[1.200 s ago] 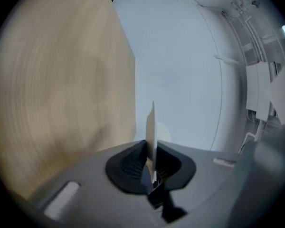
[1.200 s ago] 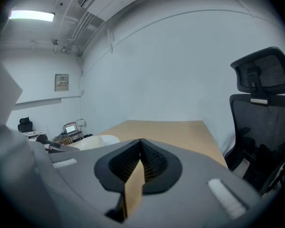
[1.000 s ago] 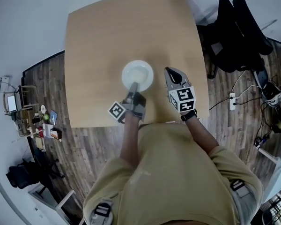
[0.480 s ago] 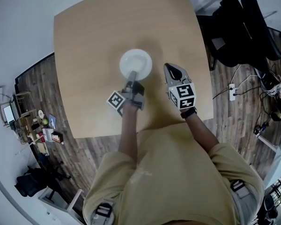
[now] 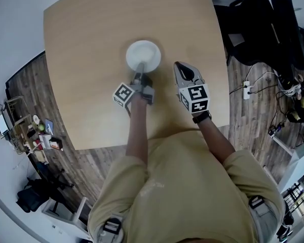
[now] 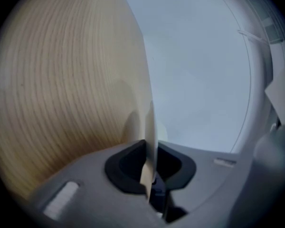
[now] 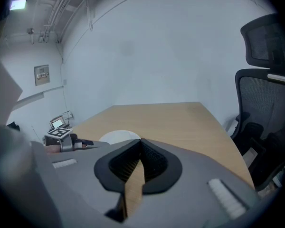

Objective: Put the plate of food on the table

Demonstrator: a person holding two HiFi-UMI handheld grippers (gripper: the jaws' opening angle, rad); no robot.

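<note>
Over the middle of the pale, fine-grained wooden table (image 5: pixel 81 44) is the round white plate (image 5: pixel 146 53), its thin near rim pinched by the left gripper (image 5: pixel 140 71); whether it touches the wood is unclear. Bare tabletop surrounds it, every edge well off. Just beside, the grey right gripper (image 5: pixel 177 65) hovers, ribbed jaws pressed together on nothing. Black mesh chairs (image 5: pixel 263 19) crowd the table's right edge

plate (image 5: pixel 143 54) over table (image 5: pixel 81 59) | right tool (image 5: pixel 178 67) to its right (apart)
</note>
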